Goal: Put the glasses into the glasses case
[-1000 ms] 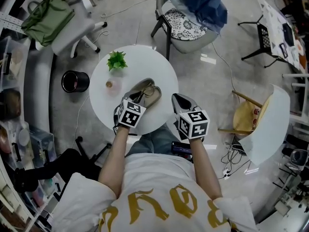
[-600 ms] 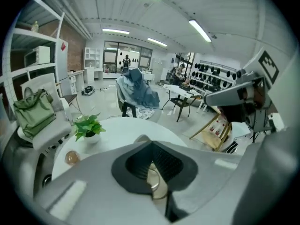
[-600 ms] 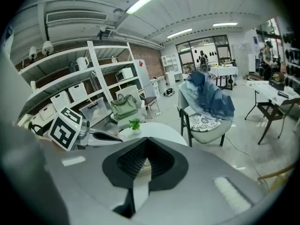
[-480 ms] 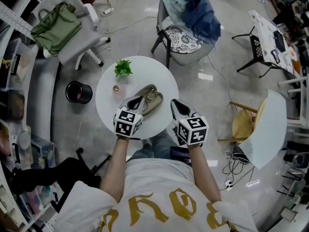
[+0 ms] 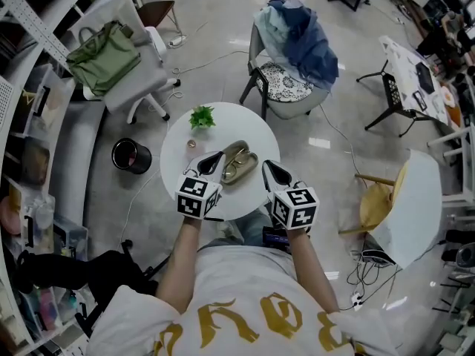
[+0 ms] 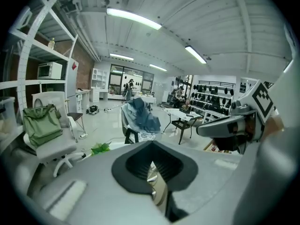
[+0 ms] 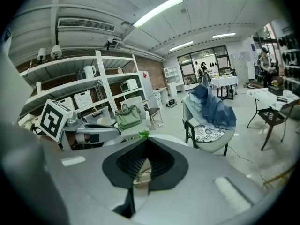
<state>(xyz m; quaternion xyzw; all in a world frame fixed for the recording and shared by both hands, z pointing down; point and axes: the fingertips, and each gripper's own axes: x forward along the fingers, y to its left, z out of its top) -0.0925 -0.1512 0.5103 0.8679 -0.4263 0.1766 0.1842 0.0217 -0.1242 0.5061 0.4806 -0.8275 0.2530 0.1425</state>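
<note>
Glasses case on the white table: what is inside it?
The open glasses case seems to hold the glasses; the case floor beneath them is covered.

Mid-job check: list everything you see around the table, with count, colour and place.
table: 1, white, round, centre.
glasses case: 1, beige, open, on the table between the tongs.
plant: 1, green, table's far edge.
bin: 1, black, on the floor left of the table.
bag: 1, green, on the white chair.
clothes: 1 pile, blue, on the second chair.
left tongs: 1, grey, shut.
right tongs: 1, grey, shut.
</note>
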